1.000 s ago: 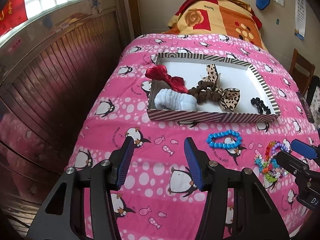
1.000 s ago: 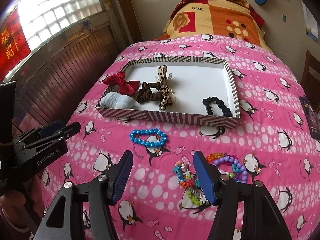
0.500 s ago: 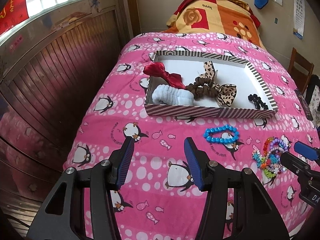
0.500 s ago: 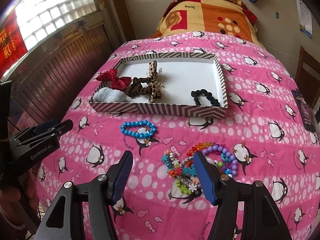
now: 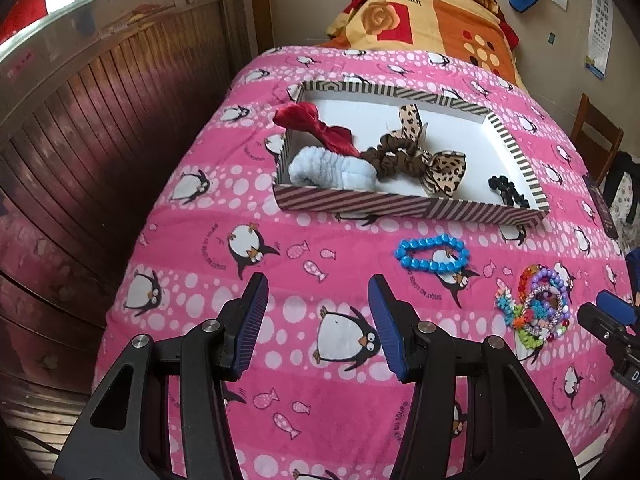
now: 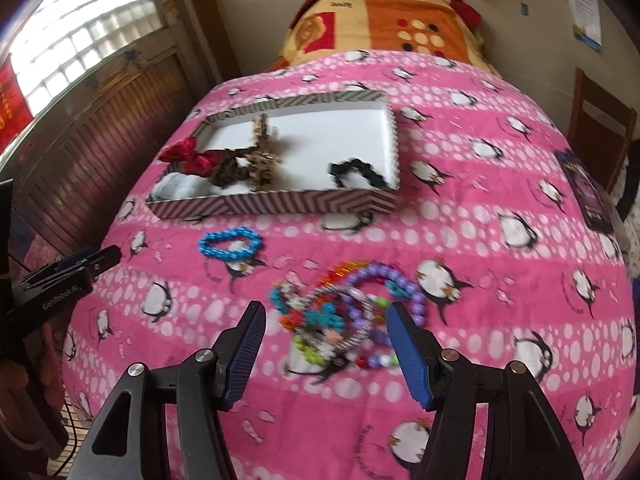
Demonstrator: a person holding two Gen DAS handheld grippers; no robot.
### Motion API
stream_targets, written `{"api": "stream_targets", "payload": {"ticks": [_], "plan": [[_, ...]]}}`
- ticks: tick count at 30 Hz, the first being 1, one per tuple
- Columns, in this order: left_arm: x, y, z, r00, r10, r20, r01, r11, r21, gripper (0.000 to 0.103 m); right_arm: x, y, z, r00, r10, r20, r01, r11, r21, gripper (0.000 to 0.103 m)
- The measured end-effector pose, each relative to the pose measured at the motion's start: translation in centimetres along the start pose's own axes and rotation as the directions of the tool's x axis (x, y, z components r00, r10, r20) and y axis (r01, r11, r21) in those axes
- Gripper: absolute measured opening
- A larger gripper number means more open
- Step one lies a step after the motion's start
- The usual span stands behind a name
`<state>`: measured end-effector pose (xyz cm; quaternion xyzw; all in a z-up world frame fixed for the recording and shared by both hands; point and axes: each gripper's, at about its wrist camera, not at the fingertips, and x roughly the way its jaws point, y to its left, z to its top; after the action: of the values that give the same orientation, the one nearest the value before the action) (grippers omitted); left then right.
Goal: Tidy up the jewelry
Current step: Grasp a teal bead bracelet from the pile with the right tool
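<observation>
The left gripper (image 5: 316, 294) consists of two black angular arms, each with a triangular cut-out near its base and two round silver screw heads along its upper edge. Each arm ends in a blue finger pad with fine ribbing on its inner face. The right gripper (image 6: 324, 322) has the same construction: black arms, silver screws, ribbed blue pads. In the right wrist view, the left gripper's black housing carries white lettering, partly legible as "GenRobot.AI". A black cable runs beneath it.

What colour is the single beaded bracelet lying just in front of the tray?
Bright blue. The beaded bracelet shows sharpest in the left wrist view.
</observation>
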<state>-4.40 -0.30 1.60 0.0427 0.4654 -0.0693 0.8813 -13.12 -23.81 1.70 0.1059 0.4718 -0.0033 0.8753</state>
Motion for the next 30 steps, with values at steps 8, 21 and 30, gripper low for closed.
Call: {"api": "stream_targets", "payload": {"ticks": [8, 21, 30], "plan": [[1.1, -1.3, -0.2, 0.999, -0.028, -0.04, 0.029, 1.0, 0.013, 0.052, -0.1, -3.5, -1.7, 0.999, -0.033, -0.022, 0.034, 0.998, 0.049, 0.058], [1.9, -2.3, 0.0, 0.997, -0.042, -0.07, 0.043, 0.999, 0.019, 0.052, 2.8, -2.3, 0.0, 0.998, 0.025, -0.053, -0.028, 0.998, -0.048, 0.039], [3.0, -1.7, -0.1, 0.993, -0.044, -0.108, 0.041, 0.999, -0.024, 0.052, 4.1, 0.9, 0.0, 0.991, 0.08, -0.106, -0.1, 0.975, -0.2, 0.03]]}}
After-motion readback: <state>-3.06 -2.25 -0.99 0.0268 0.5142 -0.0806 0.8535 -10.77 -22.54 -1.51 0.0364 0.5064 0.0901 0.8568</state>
